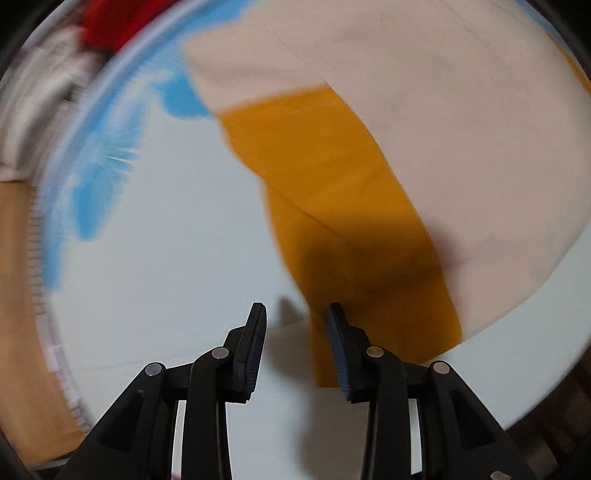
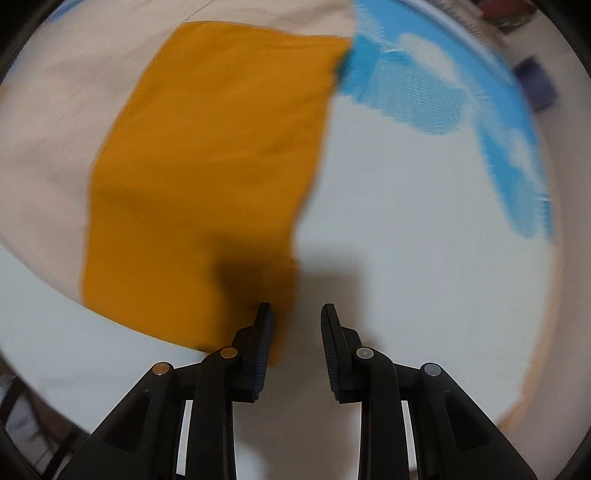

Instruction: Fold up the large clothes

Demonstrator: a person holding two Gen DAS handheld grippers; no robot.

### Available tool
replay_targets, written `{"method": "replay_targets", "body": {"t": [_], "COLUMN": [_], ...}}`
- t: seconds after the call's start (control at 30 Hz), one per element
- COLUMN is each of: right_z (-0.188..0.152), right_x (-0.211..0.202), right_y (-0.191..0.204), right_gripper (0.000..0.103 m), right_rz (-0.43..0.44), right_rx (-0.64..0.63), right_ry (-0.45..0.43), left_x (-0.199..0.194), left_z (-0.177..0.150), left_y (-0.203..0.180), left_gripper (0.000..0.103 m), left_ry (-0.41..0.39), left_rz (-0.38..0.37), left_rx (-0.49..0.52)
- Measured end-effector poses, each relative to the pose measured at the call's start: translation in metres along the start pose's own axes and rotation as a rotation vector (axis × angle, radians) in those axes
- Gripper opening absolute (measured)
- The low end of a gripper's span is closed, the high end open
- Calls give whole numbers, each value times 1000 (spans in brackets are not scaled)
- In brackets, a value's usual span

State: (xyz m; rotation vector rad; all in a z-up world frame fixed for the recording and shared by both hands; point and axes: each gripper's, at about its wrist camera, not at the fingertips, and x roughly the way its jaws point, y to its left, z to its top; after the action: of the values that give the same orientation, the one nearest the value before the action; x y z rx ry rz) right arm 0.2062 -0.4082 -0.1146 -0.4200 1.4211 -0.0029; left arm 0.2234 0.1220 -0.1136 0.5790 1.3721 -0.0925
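A large garment with a cream body (image 1: 443, 110) and a mustard-orange panel (image 1: 332, 192) lies spread on a white table with blue painted marks. In the left wrist view my left gripper (image 1: 297, 314) is open and empty, with the orange panel's near edge just behind its right finger. In the right wrist view the same orange panel (image 2: 207, 177) lies flat with cream cloth (image 2: 55, 129) to its left. My right gripper (image 2: 297, 314) is open and empty, its left finger over the panel's near right corner. Both views are motion-blurred.
The round white table (image 1: 166, 258) has blue brush-like marks (image 2: 424, 96) near its far rim. Red and white clutter (image 1: 92, 29) sits beyond the rim at the upper left of the left wrist view. A dark blue object (image 2: 535, 81) lies off the table.
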Motion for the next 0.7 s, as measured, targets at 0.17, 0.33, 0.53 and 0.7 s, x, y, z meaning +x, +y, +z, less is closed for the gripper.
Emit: {"method": "replay_targets", "body": {"t": [0.17, 0.33, 0.53, 0.7], "right_z": [3, -20, -18, -1], "right_x": [-99, -182, -130, -113], "right_y": [-1, 77, 191, 229], "right_gripper": [30, 37, 38, 38], "right_rz": [-55, 78, 144, 105], "right_rx": [215, 378, 247, 191], "right_ry": [-337, -669, -591, -592], "left_x": [-75, -96, -92, -84], "left_z": [-17, -41, -45, -48], "left_y": [-10, -45, -53, -52], "left_gripper": [31, 32, 32, 32], "left_ry": [-276, -374, -388, -382], "left_rz": [-45, -110, -95, -114], "left_rx": [-364, -534, -549, -536]}}
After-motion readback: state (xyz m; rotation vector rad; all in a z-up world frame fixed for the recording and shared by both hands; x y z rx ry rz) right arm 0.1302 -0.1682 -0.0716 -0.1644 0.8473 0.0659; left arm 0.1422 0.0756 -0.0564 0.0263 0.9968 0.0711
